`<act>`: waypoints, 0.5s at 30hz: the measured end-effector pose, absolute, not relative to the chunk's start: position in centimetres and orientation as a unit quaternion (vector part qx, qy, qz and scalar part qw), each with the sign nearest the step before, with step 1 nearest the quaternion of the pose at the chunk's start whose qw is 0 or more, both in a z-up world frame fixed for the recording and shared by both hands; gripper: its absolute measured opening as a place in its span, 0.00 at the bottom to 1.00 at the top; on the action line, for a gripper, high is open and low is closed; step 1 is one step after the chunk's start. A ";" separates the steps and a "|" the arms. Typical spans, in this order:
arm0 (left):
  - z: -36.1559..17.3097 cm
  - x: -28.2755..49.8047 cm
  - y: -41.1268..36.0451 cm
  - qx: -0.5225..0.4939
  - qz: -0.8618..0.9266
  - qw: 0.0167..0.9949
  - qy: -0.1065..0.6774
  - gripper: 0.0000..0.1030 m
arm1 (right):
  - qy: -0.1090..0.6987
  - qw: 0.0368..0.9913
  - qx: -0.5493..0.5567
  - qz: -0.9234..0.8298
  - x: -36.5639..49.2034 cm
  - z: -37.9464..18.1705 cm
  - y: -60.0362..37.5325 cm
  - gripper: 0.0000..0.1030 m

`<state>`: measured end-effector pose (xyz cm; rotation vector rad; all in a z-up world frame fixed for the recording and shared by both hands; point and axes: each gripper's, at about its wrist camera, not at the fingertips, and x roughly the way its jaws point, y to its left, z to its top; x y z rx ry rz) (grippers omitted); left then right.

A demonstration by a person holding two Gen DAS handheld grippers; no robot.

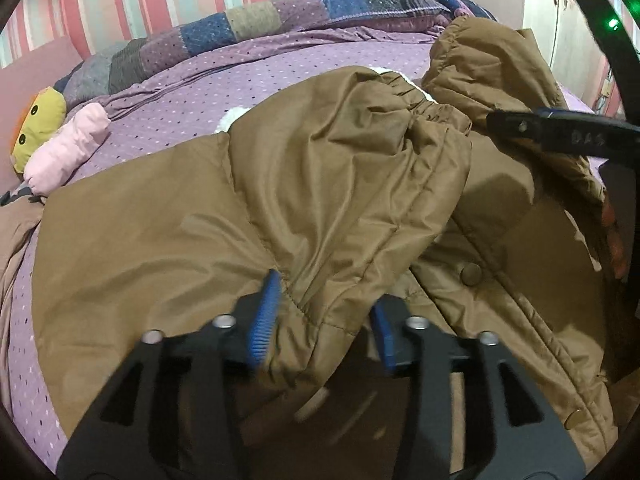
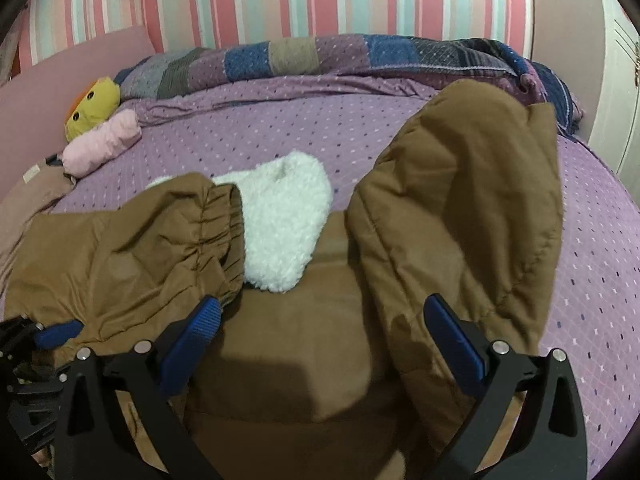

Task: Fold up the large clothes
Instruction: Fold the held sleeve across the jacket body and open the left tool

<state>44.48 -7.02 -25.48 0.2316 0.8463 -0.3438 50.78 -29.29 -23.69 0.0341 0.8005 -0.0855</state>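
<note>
A brown padded jacket (image 1: 168, 240) with white fleece lining (image 2: 280, 220) lies on the purple bed. Its left sleeve (image 1: 340, 184) is folded across the body, elastic cuff (image 2: 216, 232) toward the middle. My left gripper (image 1: 324, 308) has its blue pads on either side of that sleeve's fabric, with a wide gap between them. My right gripper (image 2: 320, 320) is open above the jacket body; the other sleeve (image 2: 460, 208) stands up beside its right finger (image 2: 452, 332). The right gripper also shows at the right edge of the left wrist view (image 1: 560, 132).
The purple dotted bedsheet (image 2: 280, 120) spreads around the jacket. A patchwork quilt (image 2: 320, 56) lies bunched along the striped wall. A yellow plush toy (image 2: 94, 106) and a pink garment (image 2: 104, 142) sit at the far left. A white cupboard (image 2: 616, 92) stands at right.
</note>
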 end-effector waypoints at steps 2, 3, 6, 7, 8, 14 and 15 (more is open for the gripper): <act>-24.9 44.1 -6.4 0.096 -0.158 0.898 0.400 0.65 | 0.391 0.920 0.011 -0.041 50.8 -24.0 -28.9 0.99; -24.6 44.0 -6.3 0.091 -0.155 0.900 0.398 0.69 | 0.391 0.919 0.008 -0.040 50.9 -24.1 -28.7 0.99; -23.3 42.8 -4.8 0.087 -0.138 0.909 0.384 0.86 | 0.392 0.919 0.009 -0.034 51.0 -24.4 -28.2 0.99; -22.8 42.3 -4.2 0.087 -0.128 0.914 0.376 0.88 | 0.391 0.920 0.014 -0.028 51.0 -24.5 -28.0 0.99; -22.4 42.0 -3.6 0.083 -0.123 0.917 0.371 0.91 | 0.391 0.920 0.024 -0.019 51.1 -24.5 -27.9 0.99; -21.2 41.1 0.3 0.038 -0.087 0.935 0.342 0.96 | 0.393 0.918 0.051 0.005 52.2 -26.0 -26.7 0.99; -21.4 41.4 1.1 0.036 -0.069 0.937 0.340 0.96 | 0.396 0.917 0.053 0.006 52.5 -26.2 -26.5 0.99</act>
